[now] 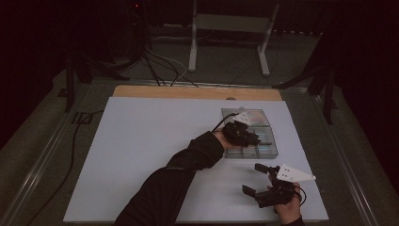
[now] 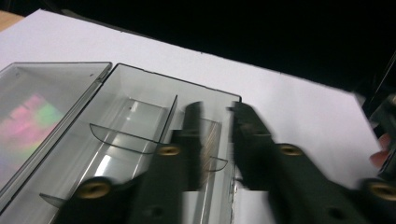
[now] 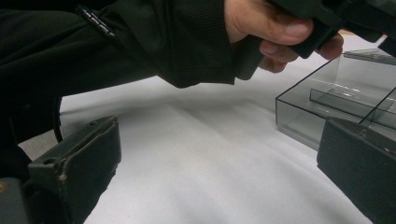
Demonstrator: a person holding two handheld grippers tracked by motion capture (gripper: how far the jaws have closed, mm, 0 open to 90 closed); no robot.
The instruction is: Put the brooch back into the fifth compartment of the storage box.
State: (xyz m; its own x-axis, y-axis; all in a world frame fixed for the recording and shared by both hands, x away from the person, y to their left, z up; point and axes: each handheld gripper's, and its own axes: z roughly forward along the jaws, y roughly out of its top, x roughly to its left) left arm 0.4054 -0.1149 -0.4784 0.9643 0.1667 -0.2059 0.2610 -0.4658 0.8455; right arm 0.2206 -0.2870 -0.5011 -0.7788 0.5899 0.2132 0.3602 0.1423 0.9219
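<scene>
Two risks are seen: the clear plastic box (image 1: 249, 136), lid open on the bench (image 1: 141, 155), could be dragged or tipped if its wall, straddled ungripped by the left gripper (image 2: 215, 135)'s parted fingers, is snagged. The right gripper (image 1: 256, 181) is held wide open, empty, just beside it.

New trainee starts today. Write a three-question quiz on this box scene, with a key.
1. True or false: the clear compartment box has its lid open.
2. The left gripper is over: A) the box, B) bare table, C) the floor?
3. What do the right gripper's jaws hold?

Key:
1. True; the lid lies flat behind the box.
2. A; one jaw is inside a compartment, the other outside the wall.
3. Nothing; they stand wide apart over the white table.
</scene>
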